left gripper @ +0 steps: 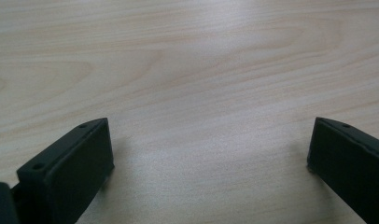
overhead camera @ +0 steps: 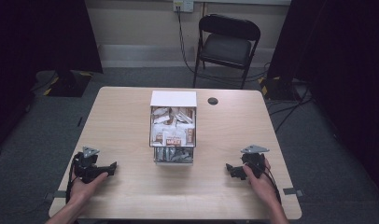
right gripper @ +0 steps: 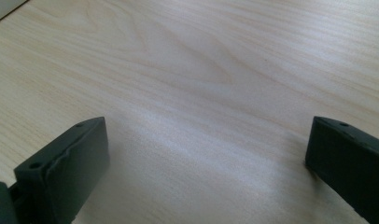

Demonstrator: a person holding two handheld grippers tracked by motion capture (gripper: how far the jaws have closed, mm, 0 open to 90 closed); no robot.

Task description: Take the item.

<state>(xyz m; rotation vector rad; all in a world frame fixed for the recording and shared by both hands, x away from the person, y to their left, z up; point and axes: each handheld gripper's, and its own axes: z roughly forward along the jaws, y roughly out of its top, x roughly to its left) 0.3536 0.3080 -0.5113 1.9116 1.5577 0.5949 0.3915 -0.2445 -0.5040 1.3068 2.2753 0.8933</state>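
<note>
Sachets (overhead camera: 172,135) fill a small clear box (overhead camera: 172,157) that stands in the middle of the pale wooden surface (overhead camera: 127,196), with its white lid (overhead camera: 173,98) tipped up at the far end. Most of the packets are white and brown, lying jumbled over one another, and one with an orange label faces up near the front (its print is too small to read). The box is well apart from both grippers, roughly midway between them and a little farther from the person.

At the near left edge, the left gripper (overhead camera: 114,166) rests low over the surface in the person's left hand (overhead camera: 85,185), pointing inward toward the box. In the left gripper view its two black fingers (left gripper: 68,170) stand wide apart with bare wood between them. The right gripper (overhead camera: 228,168) sits at the near right in the right hand (overhead camera: 260,179), also pointing inward, and the right gripper view shows its fingers (right gripper: 66,168) just as wide, again with bare wood in the gap.

Beyond the far edge of the surface a black folding chair (overhead camera: 227,44) stands on grey carpet, and a small dark round cap (overhead camera: 213,101) sits in the surface just right of the lid.
</note>
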